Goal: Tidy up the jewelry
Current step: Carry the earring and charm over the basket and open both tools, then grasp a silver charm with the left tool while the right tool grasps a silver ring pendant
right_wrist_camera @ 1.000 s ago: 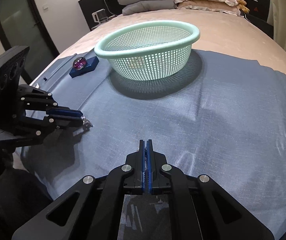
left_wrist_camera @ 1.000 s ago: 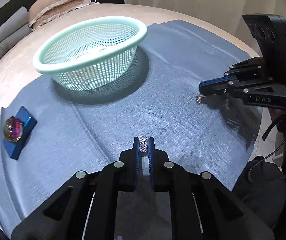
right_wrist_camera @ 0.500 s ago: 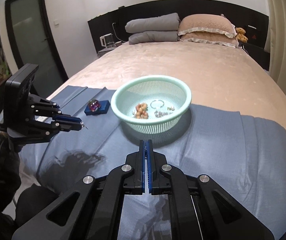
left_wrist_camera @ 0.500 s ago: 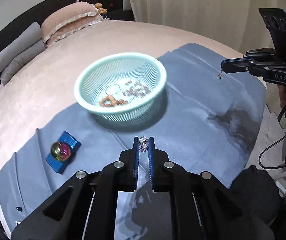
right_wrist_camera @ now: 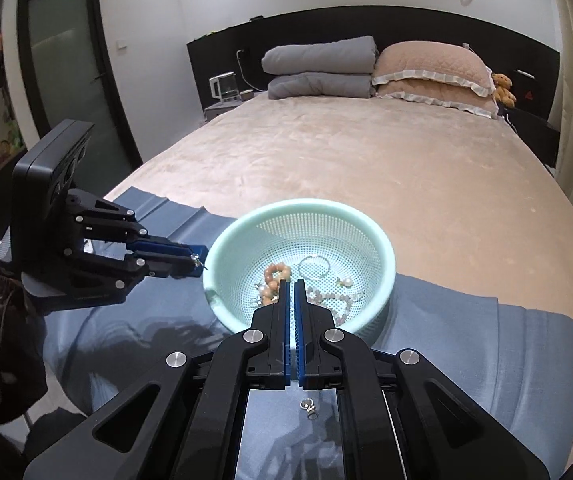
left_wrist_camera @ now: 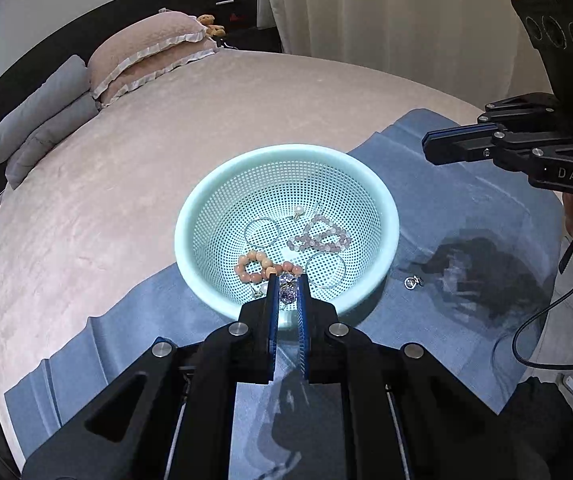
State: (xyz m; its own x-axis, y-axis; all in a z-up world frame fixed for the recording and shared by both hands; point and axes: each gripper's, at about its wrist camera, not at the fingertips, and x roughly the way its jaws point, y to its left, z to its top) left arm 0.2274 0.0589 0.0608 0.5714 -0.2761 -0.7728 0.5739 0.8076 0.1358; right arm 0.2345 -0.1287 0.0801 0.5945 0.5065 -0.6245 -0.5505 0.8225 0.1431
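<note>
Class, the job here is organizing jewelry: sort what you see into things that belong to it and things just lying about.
Belongs to the job:
- mint basket
- orange bead bracelet
- crystal piece in the left gripper
- small earring on the blue cloth

Just lying about:
- pillows
- folded grey blankets
- teddy bear
- kettle

Far beyond the jaws: folded grey quilts [right_wrist_camera: 320, 68], beige frilled pillows [right_wrist_camera: 432, 70], teddy bear [right_wrist_camera: 504, 89], black headboard [right_wrist_camera: 406, 26]. Beyond-left: kettle [right_wrist_camera: 222, 87], dark door [right_wrist_camera: 66, 64].

A beige bed [right_wrist_camera: 366, 168] carries a blue cloth [left_wrist_camera: 446, 216], pillows [right_wrist_camera: 430, 68] and folded grey quilts [right_wrist_camera: 318, 68].
</note>
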